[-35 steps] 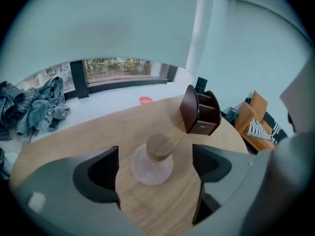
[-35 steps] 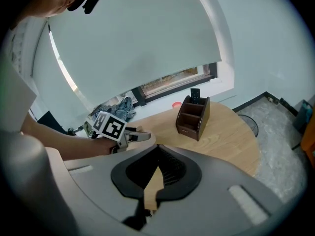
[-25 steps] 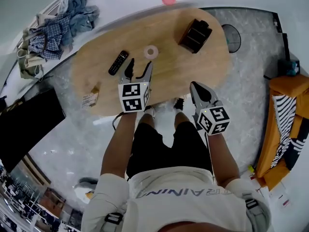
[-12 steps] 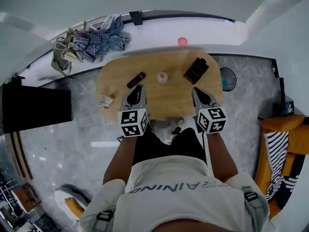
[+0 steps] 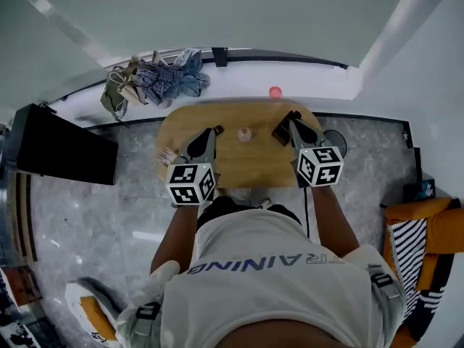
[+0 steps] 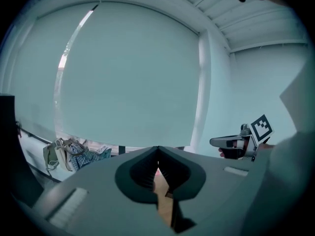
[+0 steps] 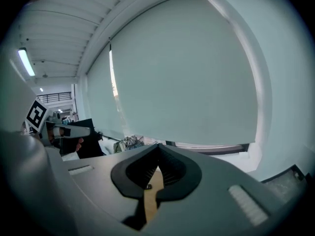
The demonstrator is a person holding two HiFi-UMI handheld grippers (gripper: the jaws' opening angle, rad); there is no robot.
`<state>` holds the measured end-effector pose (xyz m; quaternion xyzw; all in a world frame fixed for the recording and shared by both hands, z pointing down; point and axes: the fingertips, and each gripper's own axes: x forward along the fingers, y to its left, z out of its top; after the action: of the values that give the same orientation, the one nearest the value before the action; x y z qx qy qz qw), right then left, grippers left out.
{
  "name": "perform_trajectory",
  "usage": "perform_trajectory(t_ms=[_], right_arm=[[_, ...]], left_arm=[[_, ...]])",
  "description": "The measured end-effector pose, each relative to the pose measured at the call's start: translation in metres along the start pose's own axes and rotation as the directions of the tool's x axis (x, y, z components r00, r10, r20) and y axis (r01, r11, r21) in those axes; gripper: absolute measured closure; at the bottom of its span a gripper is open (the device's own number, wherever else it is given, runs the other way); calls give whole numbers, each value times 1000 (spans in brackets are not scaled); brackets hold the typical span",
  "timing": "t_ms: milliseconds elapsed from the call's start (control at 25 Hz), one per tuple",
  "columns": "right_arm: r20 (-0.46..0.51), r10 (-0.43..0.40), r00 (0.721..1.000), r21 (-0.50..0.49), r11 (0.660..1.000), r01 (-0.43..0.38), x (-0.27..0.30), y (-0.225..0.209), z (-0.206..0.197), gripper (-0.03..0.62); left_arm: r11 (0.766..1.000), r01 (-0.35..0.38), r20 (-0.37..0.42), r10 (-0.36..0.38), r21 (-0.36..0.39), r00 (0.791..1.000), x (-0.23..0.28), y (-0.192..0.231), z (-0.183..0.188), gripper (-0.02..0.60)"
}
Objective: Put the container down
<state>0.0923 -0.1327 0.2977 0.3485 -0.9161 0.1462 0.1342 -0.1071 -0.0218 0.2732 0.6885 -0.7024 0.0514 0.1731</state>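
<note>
Far below me stands an oval wooden table point(image 5: 239, 167). On it are a small pale round container point(image 5: 245, 133) and a dark box point(image 5: 281, 129). Both grippers are held high above the table, level and pointing at the wall. My left gripper point(image 5: 215, 130) is shut with nothing between its jaws; in its own view the left gripper point(image 6: 158, 156) has its tips touching. My right gripper point(image 5: 291, 120) is also shut and empty, as the right gripper point(image 7: 158, 154) shows in its own view. Neither touches anything on the table.
A small packet point(image 5: 168, 155) lies at the table's left end. A pink ball point(image 5: 275, 92) and a heap of clothes point(image 5: 156, 78) lie on the ledge behind. A black panel point(image 5: 61, 147) stands left, an orange seat point(image 5: 428, 230) right.
Both grippers and the head have risen well away from the table, which now looks much smaller. The left jaws, open a second ago, have shut on nothing.
</note>
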Motion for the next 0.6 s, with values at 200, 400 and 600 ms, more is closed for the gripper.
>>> perform_trajectory(t_ms=[200,400,600], right_arm=[[95,36,995,-17,999,-34,-12,11,40,577],[107,43,993,-72,997,-36,-17,15,45,579],[107,41,993,-77,997,-33,-21,10,47,579]], left_arm=[[999,28,51,-30,41,998,-4,-29,25,580],[998,48,76,-52,43,996,1,-43,32,580],[997,65,75,-67,30,995,6,-50,31,580]])
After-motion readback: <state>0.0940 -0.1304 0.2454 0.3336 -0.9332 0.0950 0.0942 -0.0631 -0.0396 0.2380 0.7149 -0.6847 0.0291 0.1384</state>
